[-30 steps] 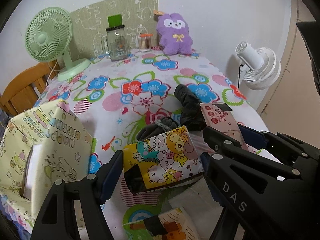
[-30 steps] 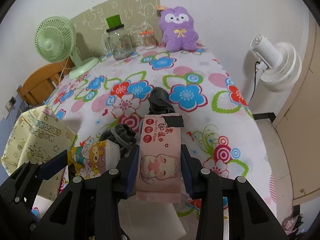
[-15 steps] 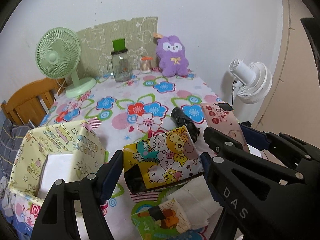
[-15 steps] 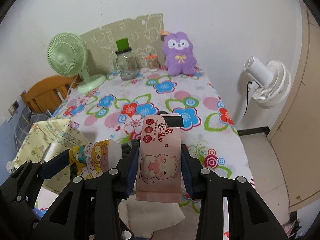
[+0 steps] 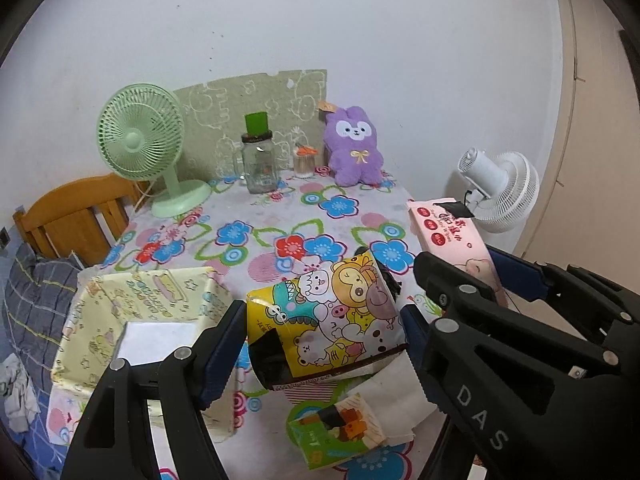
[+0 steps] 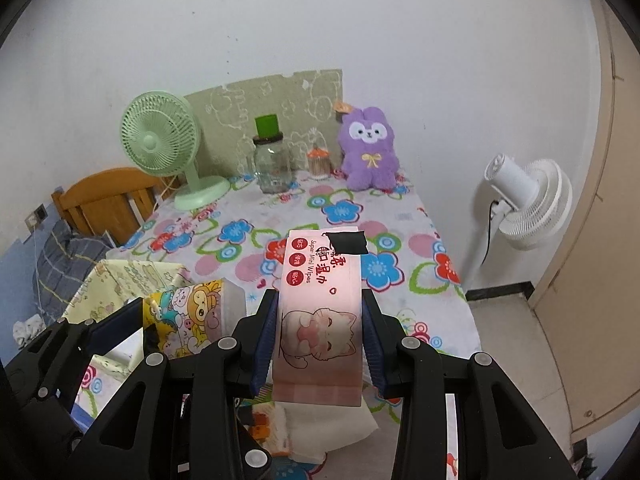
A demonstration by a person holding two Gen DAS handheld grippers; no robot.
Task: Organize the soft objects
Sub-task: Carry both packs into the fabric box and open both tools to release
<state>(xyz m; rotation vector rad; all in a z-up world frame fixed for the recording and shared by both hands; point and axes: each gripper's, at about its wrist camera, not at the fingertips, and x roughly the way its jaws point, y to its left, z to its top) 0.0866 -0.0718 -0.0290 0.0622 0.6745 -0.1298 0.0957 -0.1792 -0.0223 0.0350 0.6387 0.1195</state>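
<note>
My left gripper (image 5: 324,332) is shut on a yellow cartoon tissue pack (image 5: 332,312) and holds it high above the flowered table (image 5: 256,236). My right gripper (image 6: 320,320) is shut on a pink wet wipes pack (image 6: 320,300), also lifted; it shows in the left wrist view (image 5: 448,232) too. The yellow pack shows at the left of the right wrist view (image 6: 188,316). A pale yellow fabric box (image 5: 132,320) stands open at the table's front left. A green tissue pack (image 5: 340,436) and white tissues (image 5: 400,392) lie below the left gripper.
At the back stand a green fan (image 5: 144,148), a glass jar (image 5: 260,164), a small toothpick holder (image 5: 305,160) and a purple plush rabbit (image 5: 354,148). A wooden chair (image 5: 76,216) is at the left. A white fan (image 5: 500,188) stands off the right edge.
Both grippers have risen well above the table with their packs held. The dark clothes near the packs have dropped almost out of sight and the fabric box shows more.
</note>
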